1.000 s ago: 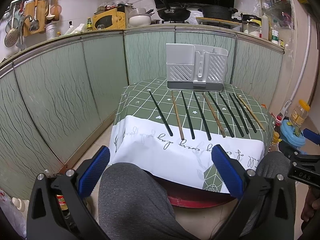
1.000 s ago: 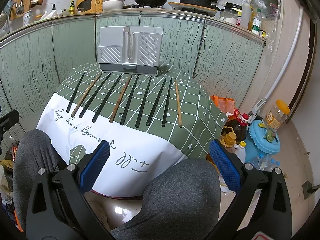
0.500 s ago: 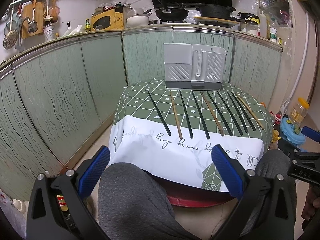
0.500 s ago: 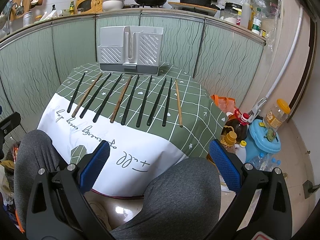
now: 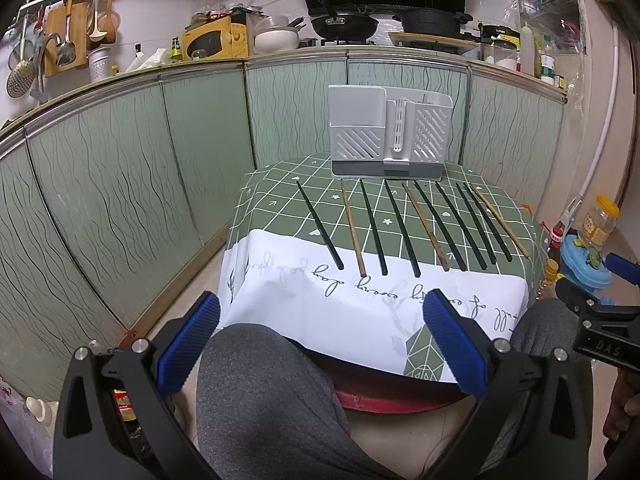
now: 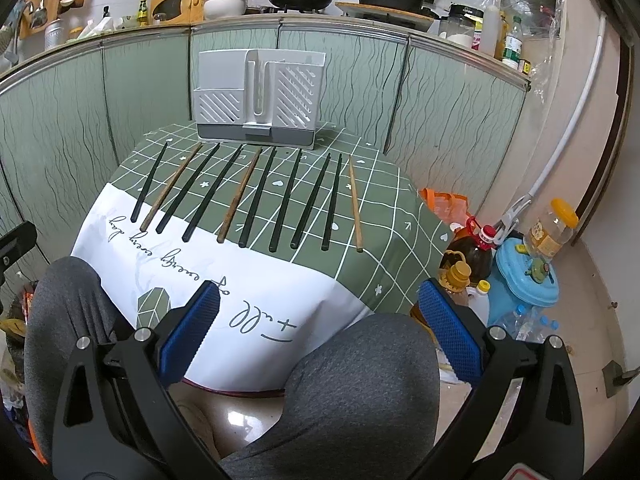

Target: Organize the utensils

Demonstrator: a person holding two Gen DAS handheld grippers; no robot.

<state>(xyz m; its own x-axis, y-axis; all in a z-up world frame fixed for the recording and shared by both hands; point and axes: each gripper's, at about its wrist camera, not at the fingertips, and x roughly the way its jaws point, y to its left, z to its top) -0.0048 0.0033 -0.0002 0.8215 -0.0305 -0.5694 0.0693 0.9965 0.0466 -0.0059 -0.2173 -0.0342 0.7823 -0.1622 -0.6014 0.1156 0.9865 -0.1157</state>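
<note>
Several chopsticks lie side by side in a row on the table [image 5: 280,200], most black [image 5: 320,226] [image 6: 256,200] and three brown wooden [image 5: 352,228] [image 6: 354,204]. A grey slotted utensil holder [image 5: 390,136] [image 6: 258,98] stands upright at the table's far edge, behind the row. My left gripper [image 5: 322,340] is open and empty, held low over the person's knee in front of the table. My right gripper [image 6: 320,328] is open and empty, also low over a knee, short of the table's front edge.
A green checked cloth with a white front panel [image 5: 360,300] covers the table. Green cabinet fronts [image 5: 120,184] curve around behind and to the left. Oil bottles [image 6: 472,248], a blue container [image 6: 524,276] and a jar [image 6: 554,226] stand on the floor at the right.
Both grippers have risen slightly and stay open. The chopsticks and holder have not moved.
</note>
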